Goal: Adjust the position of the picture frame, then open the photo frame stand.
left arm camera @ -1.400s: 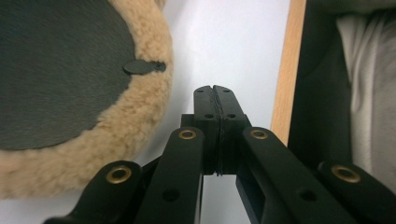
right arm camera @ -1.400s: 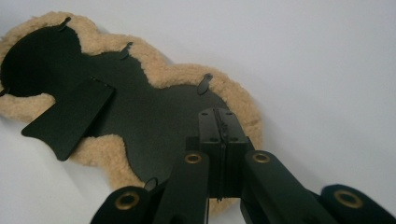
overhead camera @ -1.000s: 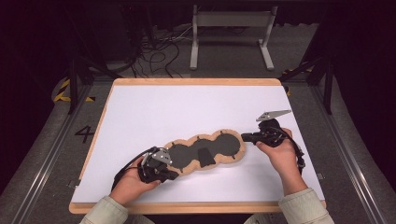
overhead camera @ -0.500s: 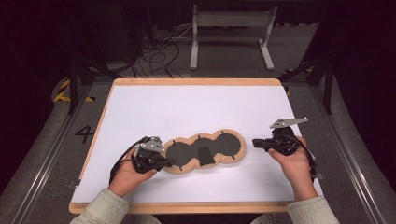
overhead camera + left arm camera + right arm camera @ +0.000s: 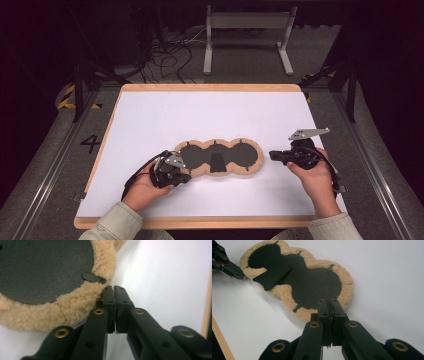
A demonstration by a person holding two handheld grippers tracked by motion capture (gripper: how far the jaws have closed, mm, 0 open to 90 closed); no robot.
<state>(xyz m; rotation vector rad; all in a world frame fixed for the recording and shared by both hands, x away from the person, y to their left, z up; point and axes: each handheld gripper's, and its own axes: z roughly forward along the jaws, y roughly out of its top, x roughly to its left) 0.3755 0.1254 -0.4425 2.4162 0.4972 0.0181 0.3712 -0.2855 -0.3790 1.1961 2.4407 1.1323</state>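
Left gripper view shows my left gripper (image 5: 114,288) closed and empty against the fleece pad's (image 5: 75,306) fuzzy rim. My right gripper (image 5: 328,301) is closed and empty too; I'd open both before pinching the rim.

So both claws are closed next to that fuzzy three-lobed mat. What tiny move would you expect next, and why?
Probably the left claw opens a little and nudges onto the fleece rim at the near end of the mat. In the left gripper view its shut tips sit right at the rim with nothing between them, while the right claw rests just off the mat's other end, so nothing is gripped yet.
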